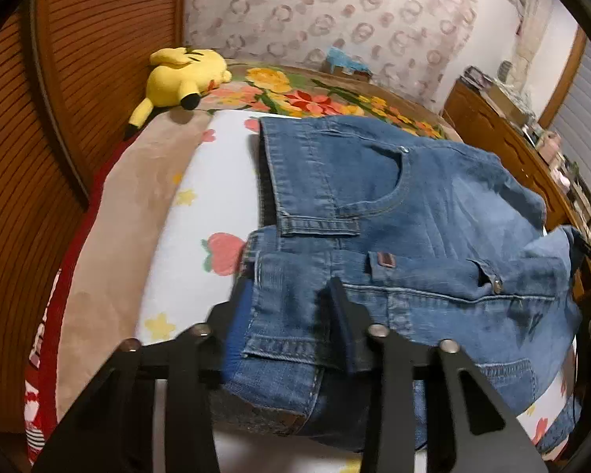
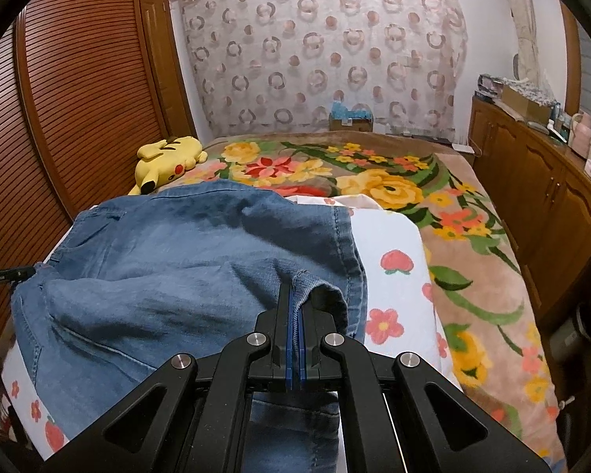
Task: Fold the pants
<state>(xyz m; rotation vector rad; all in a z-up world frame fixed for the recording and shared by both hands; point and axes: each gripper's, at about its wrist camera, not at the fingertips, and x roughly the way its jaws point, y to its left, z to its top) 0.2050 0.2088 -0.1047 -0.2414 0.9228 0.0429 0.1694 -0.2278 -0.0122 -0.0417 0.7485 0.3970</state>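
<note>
Right, both grippers are on the jeans [image 1: 433, 205], which lie partly folded on a white sheet with strawberry and flower print [image 1: 201, 213], spread over a floral blanket [image 2: 472, 244] on the bed.

Left gripper [image 1: 291, 307]: jaws part open, straddling a bunch of denim at the waistband end. Blue pad of the left finger [image 1: 238, 327] sits against the outer edge of the fabric, the right finger [image 1: 344, 323] lies on top of it. Cloth is between the jaws, but I cannot tell whether the pads actually press on it. Belt loop and pocket button show just beyond.

Right gripper [image 2: 295, 315]: jaws fully closed, blue pads pinching a folded hem edge of the denim, fabric raised into a small peak at the tips. The rest of the leg drapes away to the left.

Yellow plush toy [image 2: 169, 157] lies at the far left of the bed, well apart from the jeans.
</note>
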